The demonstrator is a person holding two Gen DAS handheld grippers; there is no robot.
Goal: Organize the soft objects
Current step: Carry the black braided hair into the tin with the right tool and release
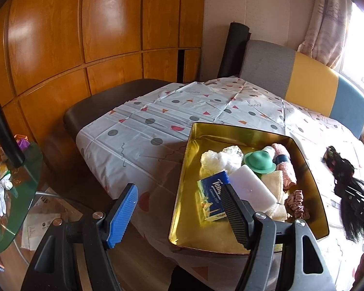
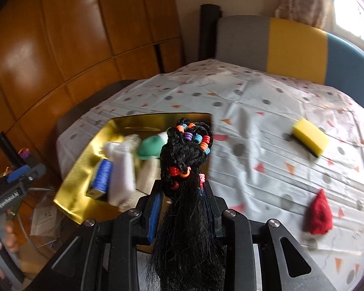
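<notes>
On the bed (image 1: 143,131), covered with a white sheet printed with grey dots and red triangles, a rectangular gold metal tin (image 1: 189,174) sits near the left front corner. Contents of the tin: a blue tissue packet (image 1: 212,194), a white rectangular foam block (image 1: 251,189), a green felt hat-shaped piece (image 1: 258,161), crumpled clear plastic wrap (image 1: 218,157), a rolled pink towel (image 1: 286,167), a folded cream cloth (image 1: 275,180) and a pink fabric scrunchie (image 1: 296,202). The items lie packed together toward the right half of the tin; the left half shows bare gold floor.

Right claw (image 2: 182,191): clenched on a black braided hairpiece with multicoloured beads (image 2: 186,167). The beaded knot stands above the fingertips and loose black strands hang down over the claw body. In the right wrist view the hairpiece is held just beside the right wall of the tin, above the sheet; the left wrist view shows it (image 1: 339,167) at the right of the tin, apart from the wall.

Left claw (image 1: 179,215): released, jaws spread wide, nothing between them. The blue-padded finger (image 1: 122,215) is over the front left edge of the bed; the black finger (image 1: 235,215) is over the front part of the tin.

Remaining on the sheet, well apart from the tin: a yellow rectangular sponge (image 2: 309,137) toward the right side of the bed, and a red fuzzy cloth piece (image 2: 319,213) near the front right edge.
</notes>
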